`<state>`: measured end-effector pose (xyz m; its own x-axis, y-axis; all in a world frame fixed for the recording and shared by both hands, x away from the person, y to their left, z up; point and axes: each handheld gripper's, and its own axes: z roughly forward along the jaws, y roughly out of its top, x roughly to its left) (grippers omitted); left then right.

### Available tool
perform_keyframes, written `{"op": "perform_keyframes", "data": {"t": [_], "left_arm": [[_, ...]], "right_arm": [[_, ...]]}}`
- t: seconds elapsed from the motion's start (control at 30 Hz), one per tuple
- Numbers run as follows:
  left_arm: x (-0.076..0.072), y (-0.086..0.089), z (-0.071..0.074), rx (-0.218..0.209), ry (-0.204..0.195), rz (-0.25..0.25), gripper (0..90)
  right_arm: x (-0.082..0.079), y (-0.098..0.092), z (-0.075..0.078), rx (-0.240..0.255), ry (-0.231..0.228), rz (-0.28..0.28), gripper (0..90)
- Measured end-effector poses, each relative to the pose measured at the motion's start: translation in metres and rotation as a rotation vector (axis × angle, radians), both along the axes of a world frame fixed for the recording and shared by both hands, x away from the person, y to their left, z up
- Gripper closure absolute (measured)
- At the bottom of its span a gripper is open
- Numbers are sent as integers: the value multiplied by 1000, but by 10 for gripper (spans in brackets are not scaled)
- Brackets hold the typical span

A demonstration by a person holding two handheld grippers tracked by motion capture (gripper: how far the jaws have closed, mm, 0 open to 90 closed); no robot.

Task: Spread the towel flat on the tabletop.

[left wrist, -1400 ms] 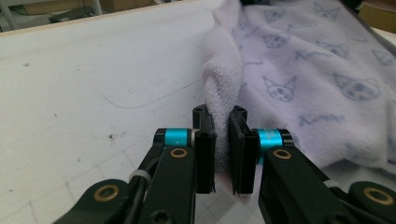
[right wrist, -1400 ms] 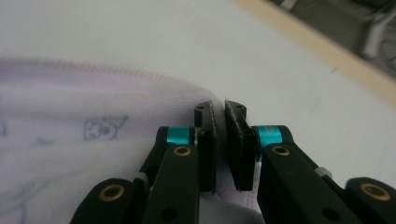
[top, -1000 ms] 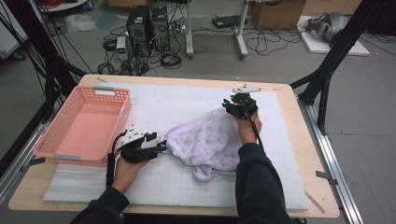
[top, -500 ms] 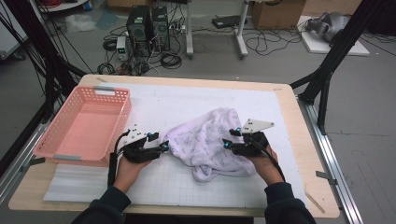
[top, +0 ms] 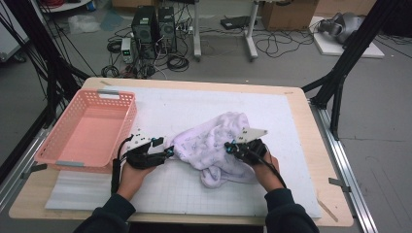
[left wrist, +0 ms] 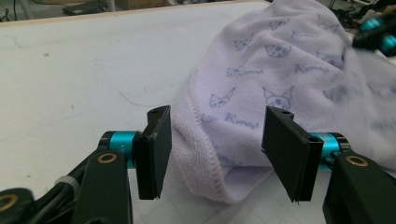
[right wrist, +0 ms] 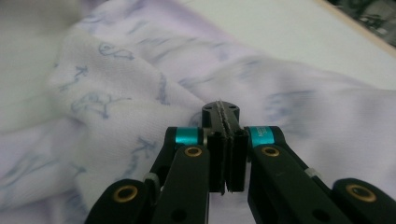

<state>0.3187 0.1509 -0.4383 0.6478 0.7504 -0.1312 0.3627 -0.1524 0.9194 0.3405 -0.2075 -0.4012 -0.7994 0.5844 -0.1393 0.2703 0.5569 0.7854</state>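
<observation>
Left gripper [left wrist: 215, 154] stands apart, the towel's [left wrist: 280, 70] hem between its jaws, unpinched; right gripper [right wrist: 225, 140], just closed, presses together against towel folds.

surface: wooden table [top: 311, 126] | cover: white mat [top: 194, 104] over most of the top, wood bare along the edges | on mat, left: pink basket [top: 87, 128], its left side past the mat's edge | on mat, centre: crumpled pale purple towel [top: 214, 141] with printed cartoon faces
</observation>
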Motion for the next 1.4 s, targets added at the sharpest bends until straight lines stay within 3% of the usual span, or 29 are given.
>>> {"op": "perform_keyframes", "data": {"t": [0.03,0.17,0.23,0.27,0.33,0.4,0.5,0.63,0.77,0.8,0.83,0.9,0.93,1.03,1.23,1.4], "left_arm": [[0,-1,0,-1,-1,0,430],[0,0,0,0,-2,-1,434],[0,0,0,-3,-4,-2,434],[0,1,0,-5,-5,-4,434],[0,1,0,-7,-6,-4,436],[0,2,0,-3,-1,-3,436],[-1,2,1,2,-10,-5,434],[-1,2,1,-3,-13,0,427],[-1,2,0,0,-11,1,426],[0,2,0,1,-8,1,426],[0,2,0,-1,-6,4,425],[0,2,0,2,-7,3,426],[0,2,0,-1,-8,5,426],[0,3,0,-2,-5,6,427],[0,2,0,-1,-6,0,431],[0,1,-1,3,-4,-13,431]], "right_arm": [[6,-4,2,18,4,-21,900],[27,-23,15,72,-58,-153,900],[36,-32,20,170,-22,-148,894],[38,-33,21,216,13,-104,857],[33,-26,22,197,19,-68,667],[26,-18,20,177,26,-20,554],[14,-8,12,106,52,33,393],[-3,-1,0,97,65,95,307],[-14,10,-17,45,103,140,264],[-15,13,-22,20,111,137,286],[-15,15,-25,-20,112,133,399],[-15,17,-28,-91,93,146,826],[-14,16,-26,-100,68,130,858],[-6,8,-13,-25,49,71,874],[21,-7,11,43,-38,-68,878],[50,-15,21,22,-73,-192,878]]}}
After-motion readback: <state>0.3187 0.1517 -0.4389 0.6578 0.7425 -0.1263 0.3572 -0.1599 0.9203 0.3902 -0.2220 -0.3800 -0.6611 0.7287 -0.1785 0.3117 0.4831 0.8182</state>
